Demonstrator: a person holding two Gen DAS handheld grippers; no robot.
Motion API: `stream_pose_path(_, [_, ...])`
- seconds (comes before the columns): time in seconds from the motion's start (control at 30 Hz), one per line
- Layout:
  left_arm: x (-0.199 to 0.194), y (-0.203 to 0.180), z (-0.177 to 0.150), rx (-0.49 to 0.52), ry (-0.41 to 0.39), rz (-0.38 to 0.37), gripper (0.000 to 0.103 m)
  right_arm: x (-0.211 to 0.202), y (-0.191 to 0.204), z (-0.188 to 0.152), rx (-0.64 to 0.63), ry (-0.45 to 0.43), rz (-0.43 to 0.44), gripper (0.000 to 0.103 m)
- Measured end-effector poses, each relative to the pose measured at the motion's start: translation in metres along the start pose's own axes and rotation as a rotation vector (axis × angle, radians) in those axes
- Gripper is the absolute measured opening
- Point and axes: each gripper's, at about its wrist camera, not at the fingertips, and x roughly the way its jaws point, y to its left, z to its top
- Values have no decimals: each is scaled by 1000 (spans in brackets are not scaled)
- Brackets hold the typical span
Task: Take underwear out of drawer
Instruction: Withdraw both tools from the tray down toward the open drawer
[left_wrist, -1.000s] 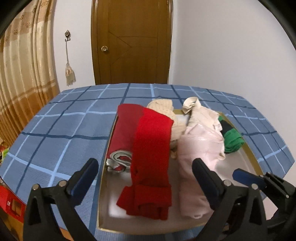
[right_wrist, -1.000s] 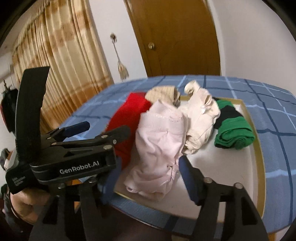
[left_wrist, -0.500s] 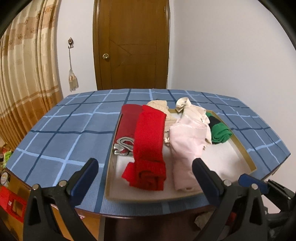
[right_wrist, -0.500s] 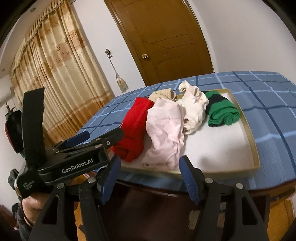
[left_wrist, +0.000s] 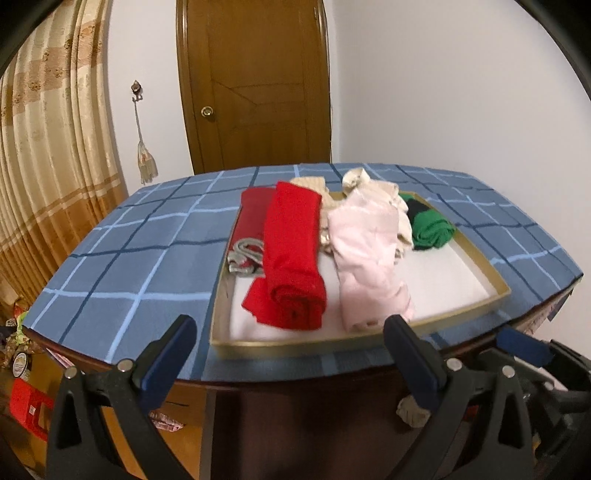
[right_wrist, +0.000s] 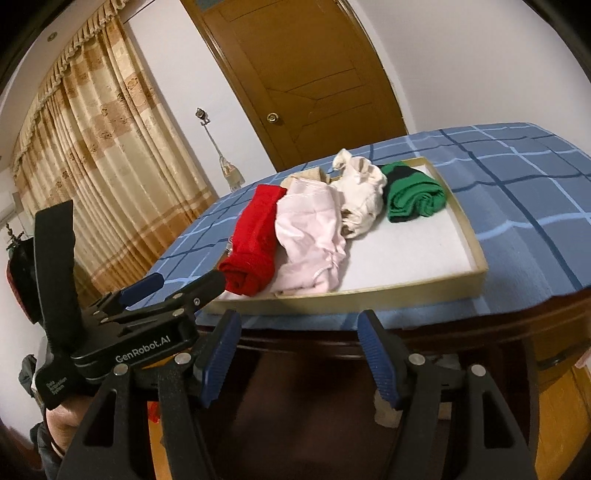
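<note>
Tray: a shallow tray (left_wrist: 499, 291) with a gold rim and a white floor lies on a blue checked tablecloth (left_wrist: 140, 258), near the front edge of the table.
Underwear: several pieces lie in the tray, none of them held or touched by a gripper.
Red roll: a rolled red piece (left_wrist: 293, 254) lies lengthwise in the left half of the tray; a darker red piece (left_wrist: 251, 218) with a grey band lies just beside it on the left.
Pink piece: a pale pink piece (left_wrist: 365, 251) lies beside the red roll, on its right.
Cream pieces: crumpled cream cloth (right_wrist: 360, 188) lies behind the pink piece.
Green piece: a green and black bundle (right_wrist: 412, 192) lies toward the back right of the tray; the white floor in front of it is bare.
Left gripper: the left gripper (left_wrist: 288, 358) is in front of the table edge, its jaws spread wide with nothing between them.
Right gripper: the right gripper (right_wrist: 299, 358) is also in front of the table edge, jaws apart and empty.
Hand: a hand (right_wrist: 61, 424) holds the left gripper's handle, seen at the lower left of the right wrist view.
Background: a brown wooden door (left_wrist: 255, 85) and a beige curtain (left_wrist: 48, 147).
</note>
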Motion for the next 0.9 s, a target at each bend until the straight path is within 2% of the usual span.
stream_pose_path(0.5, [0,-25,-45,53,73,-24,102,-24,-16,-30,23,-15,-51,68])
stream_pose_path(0.9, [2,-37,-70,92,124,-30,103,-40,-36,-54,48,-12,-123,68])
